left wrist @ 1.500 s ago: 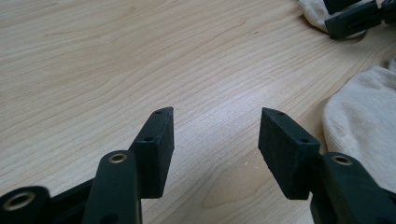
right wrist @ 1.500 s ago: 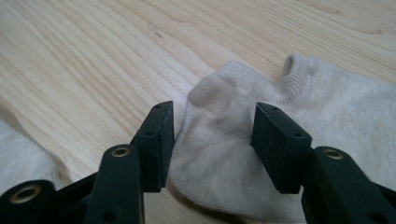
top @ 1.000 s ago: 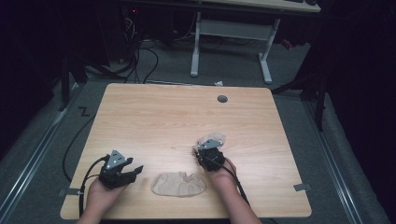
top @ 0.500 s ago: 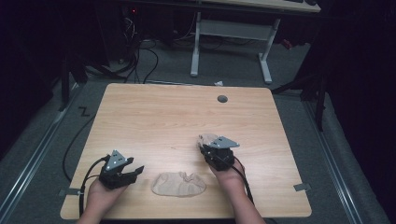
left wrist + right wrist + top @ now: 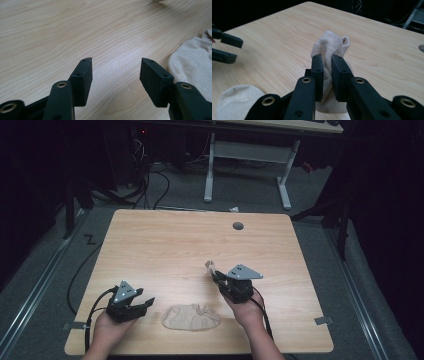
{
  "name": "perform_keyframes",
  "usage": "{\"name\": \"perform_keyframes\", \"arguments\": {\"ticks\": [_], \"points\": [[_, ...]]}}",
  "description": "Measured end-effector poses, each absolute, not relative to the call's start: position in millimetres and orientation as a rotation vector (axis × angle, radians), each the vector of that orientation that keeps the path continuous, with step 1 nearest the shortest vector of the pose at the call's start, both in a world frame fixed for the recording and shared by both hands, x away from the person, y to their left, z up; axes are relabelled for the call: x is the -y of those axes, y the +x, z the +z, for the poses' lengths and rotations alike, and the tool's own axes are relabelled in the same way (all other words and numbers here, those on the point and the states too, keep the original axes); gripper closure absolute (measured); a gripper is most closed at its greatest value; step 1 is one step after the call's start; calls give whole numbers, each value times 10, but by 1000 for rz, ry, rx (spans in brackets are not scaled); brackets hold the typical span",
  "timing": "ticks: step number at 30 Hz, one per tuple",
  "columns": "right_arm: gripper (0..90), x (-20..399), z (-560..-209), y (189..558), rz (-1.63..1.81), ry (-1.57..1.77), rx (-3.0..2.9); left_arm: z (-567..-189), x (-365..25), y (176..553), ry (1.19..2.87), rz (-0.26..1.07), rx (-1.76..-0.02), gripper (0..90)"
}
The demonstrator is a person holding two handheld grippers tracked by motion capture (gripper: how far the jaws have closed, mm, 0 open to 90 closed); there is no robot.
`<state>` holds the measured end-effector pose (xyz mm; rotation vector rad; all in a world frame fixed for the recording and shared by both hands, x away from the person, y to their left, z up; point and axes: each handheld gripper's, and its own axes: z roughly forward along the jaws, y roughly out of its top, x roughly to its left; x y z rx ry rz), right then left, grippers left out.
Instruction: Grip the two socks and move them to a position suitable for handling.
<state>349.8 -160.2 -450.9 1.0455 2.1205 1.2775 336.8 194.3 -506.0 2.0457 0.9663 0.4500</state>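
Dim room, pale wooden worktop [image 5: 165,245]. Right hand-held gripper [image 5: 216,274] pinches one sock [image 5: 329,46], held above the wood; the left hand-held gripper [image 5: 115,72] rests open beside the other sock [image 5: 191,316]. Lift gently, keeping the fabric clamped, then pair them.

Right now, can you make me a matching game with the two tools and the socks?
Things:
1. left tool
2. right tool
3. flat sock
4. table

States:
A. lying near the table's front edge
B. jaws wide apart, nothing between them
C. light wood, with a round hole near the far edge
D. pinching a beige sock, lifted up

Pairs: 1-B, 2-D, 3-A, 4-C
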Motion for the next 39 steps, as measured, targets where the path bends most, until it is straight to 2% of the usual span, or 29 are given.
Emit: {"name": "perform_keyframes", "arguments": {"ticks": [20, 29, 39], "points": [[808, 1141, -4430, 3337, 1406, 888, -2212, -5055, -1932, 3351, 2046, 455, -956, 439], [808, 1087, -4530, 3367, 1383, 894, -2263, -5056, -1927, 3354, 2045, 455, -955, 439], [807, 1031, -4487, 3303, 1413, 855, -2260, -5070, -1883, 3357, 2056, 439, -944, 418]]}}
